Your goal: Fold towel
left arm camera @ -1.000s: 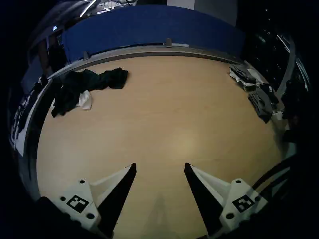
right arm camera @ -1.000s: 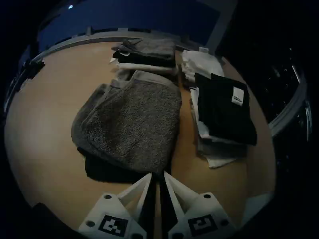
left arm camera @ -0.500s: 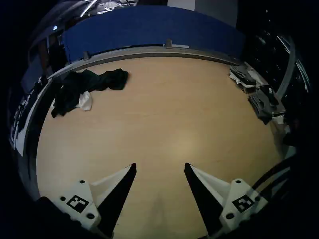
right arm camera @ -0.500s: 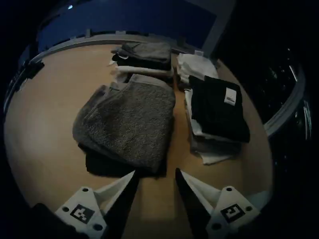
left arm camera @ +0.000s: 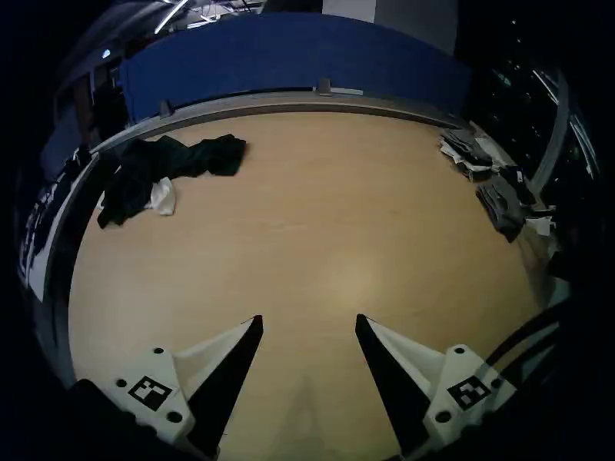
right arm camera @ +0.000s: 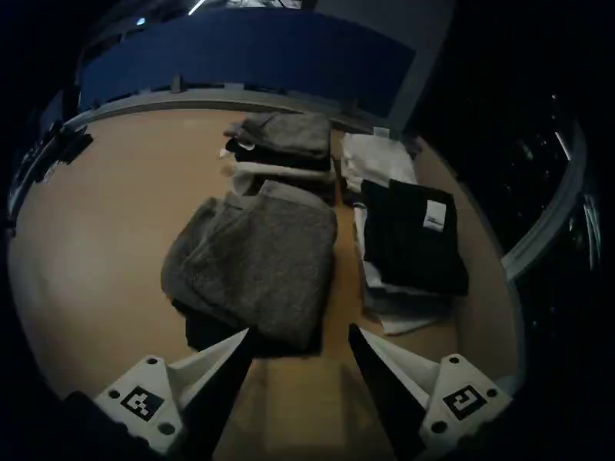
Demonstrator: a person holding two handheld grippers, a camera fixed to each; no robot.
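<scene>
A folded grey towel (right arm camera: 257, 265) lies on top of a dark folded one, just beyond my right gripper (right arm camera: 300, 336), which stands open with nothing between its fingers. Behind it sits a second stack topped by a grey towel (right arm camera: 288, 138). To the right a black towel with a white tag (right arm camera: 411, 238) rests on a pile of white ones. In the left gripper view, my left gripper (left arm camera: 307, 323) is open over the bare wooden table (left arm camera: 323, 223). A heap of dark unfolded cloth with a white piece (left arm camera: 165, 165) lies far left. The folded stacks (left arm camera: 496, 192) appear at the far right.
A blue partition (left arm camera: 292, 58) runs along the table's far edge. The table's rim (right arm camera: 538, 238) curves close to the right of the black towel. A broad stretch of bare wood lies between the unfolded heap and the folded stacks.
My right gripper has opened, letting go of the grey towel's near edge, and has drawn back from the stack. The left gripper has barely moved.
</scene>
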